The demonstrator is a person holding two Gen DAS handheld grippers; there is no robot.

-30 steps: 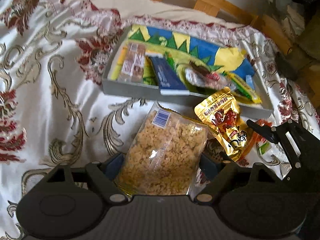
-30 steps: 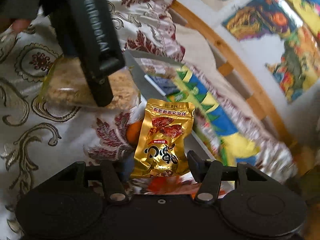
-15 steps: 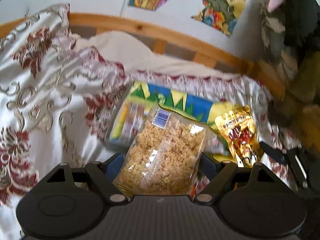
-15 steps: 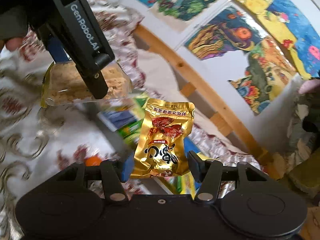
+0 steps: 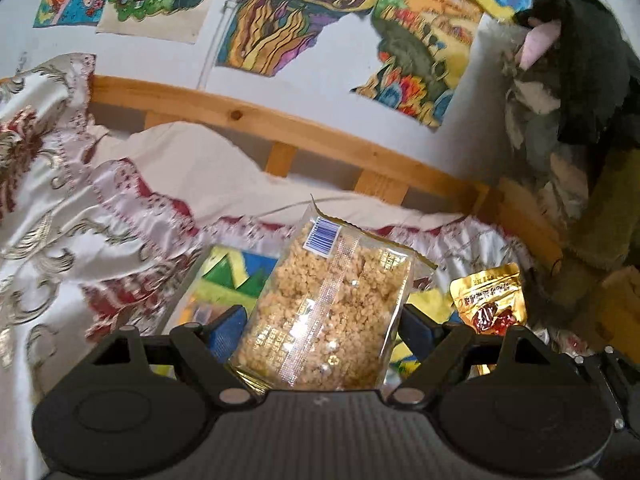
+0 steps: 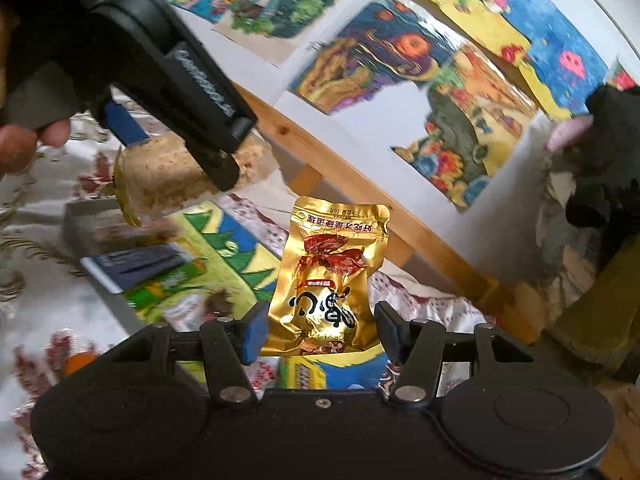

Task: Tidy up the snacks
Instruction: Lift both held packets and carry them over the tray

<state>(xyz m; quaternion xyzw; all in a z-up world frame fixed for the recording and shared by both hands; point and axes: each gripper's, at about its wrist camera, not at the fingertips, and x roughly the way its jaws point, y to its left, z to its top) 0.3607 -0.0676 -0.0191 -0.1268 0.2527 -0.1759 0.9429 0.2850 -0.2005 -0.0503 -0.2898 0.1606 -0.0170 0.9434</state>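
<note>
Bedspread and postered wall behind. Left gripper [image 5: 320, 320] clamps a clear bag of puffed-grain snack [image 5: 328, 312]; right gripper [image 6: 316, 328] clamps a gold pouch [image 6: 328, 280]. Both are held above the gray tray [image 6: 92, 216]. Risk: slick wrappers slipping from the pads. Barcode [image 5: 323, 236] visible; pouch print Chinese, unreadable.

I get soft daylight in both feeds, no hard shadows. Fisheye bending curves the wooden rail [image 5: 304, 128] and darkens the corners. Glare glints on the gold pouch [image 6: 328, 276]. Motion blur smears the tray [image 6: 168, 264] at lower left.
</note>
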